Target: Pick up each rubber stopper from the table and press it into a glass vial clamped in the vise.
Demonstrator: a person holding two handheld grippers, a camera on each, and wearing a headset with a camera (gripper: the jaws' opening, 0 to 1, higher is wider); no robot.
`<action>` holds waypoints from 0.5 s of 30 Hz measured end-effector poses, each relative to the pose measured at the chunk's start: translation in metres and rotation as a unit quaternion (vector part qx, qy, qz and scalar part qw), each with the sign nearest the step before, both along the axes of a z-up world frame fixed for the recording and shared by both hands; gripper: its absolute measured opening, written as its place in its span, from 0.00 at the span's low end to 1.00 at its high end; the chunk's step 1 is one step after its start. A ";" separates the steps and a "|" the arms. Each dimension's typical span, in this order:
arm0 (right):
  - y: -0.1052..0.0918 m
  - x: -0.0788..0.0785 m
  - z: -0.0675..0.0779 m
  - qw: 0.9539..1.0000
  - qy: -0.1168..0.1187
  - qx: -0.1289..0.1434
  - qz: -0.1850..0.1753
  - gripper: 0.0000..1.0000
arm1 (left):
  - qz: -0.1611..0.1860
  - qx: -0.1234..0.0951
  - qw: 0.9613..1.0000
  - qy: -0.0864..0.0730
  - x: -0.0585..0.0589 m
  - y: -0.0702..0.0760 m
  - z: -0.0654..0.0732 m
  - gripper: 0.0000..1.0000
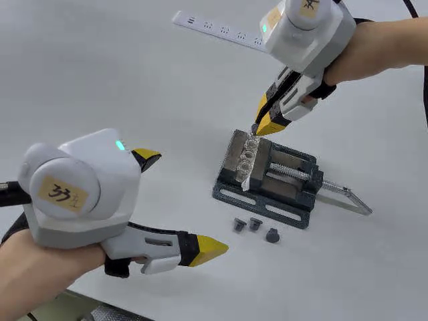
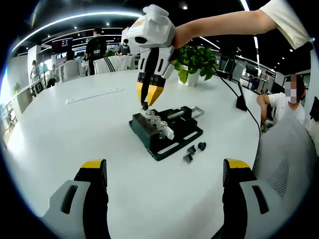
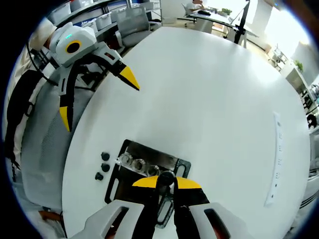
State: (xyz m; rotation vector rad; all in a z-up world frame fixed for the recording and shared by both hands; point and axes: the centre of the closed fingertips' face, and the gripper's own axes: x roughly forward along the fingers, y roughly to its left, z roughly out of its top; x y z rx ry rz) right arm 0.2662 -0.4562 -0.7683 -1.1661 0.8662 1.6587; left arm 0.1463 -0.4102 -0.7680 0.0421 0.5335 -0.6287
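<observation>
A black vise [image 1: 294,184] clamps three clear glass vials [image 1: 246,158] in a row. My right gripper [image 1: 262,124] hovers at the row's far end, shut on a dark rubber stopper [image 3: 166,179] held just over the end vial [image 3: 152,171]. Three more stoppers [image 1: 255,224] lie on the table in front of the vise, also seen as stoppers [image 2: 192,149] from the left gripper view. My left gripper [image 1: 179,202] is open wide and empty, well to the left of the vise. In its own view, its fingers [image 2: 92,172] frame the vise [image 2: 167,130] and the right gripper [image 2: 149,93].
A white power strip [image 1: 221,30] lies at the table's far side. The vise handle [image 1: 348,194] sticks out to the right. The round white table [image 2: 60,144] has free room on the left. Chairs and people are beyond the table's edge.
</observation>
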 end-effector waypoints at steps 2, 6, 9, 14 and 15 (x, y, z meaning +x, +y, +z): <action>0.000 -0.002 0.001 1.000 -0.001 -0.003 0.000 0.06 | 0.000 0.000 1.000 0.000 0.000 0.000 0.000 0.96; -0.001 0.001 0.000 1.000 -0.009 -0.007 0.000 0.05 | 0.000 0.001 1.000 -0.001 0.001 -0.001 0.000 0.96; -0.001 0.001 0.000 1.000 -0.013 -0.012 -0.006 0.04 | 0.000 -0.001 1.000 -0.001 0.002 -0.002 0.001 0.96; -0.002 0.000 0.001 0.999 -0.019 -0.016 -0.020 0.04 | 0.000 -0.001 1.000 -0.003 0.003 -0.002 0.002 0.96; -0.002 0.000 0.001 0.999 -0.019 -0.016 -0.023 0.04 | 0.000 0.000 1.000 -0.003 0.003 -0.001 0.002 0.96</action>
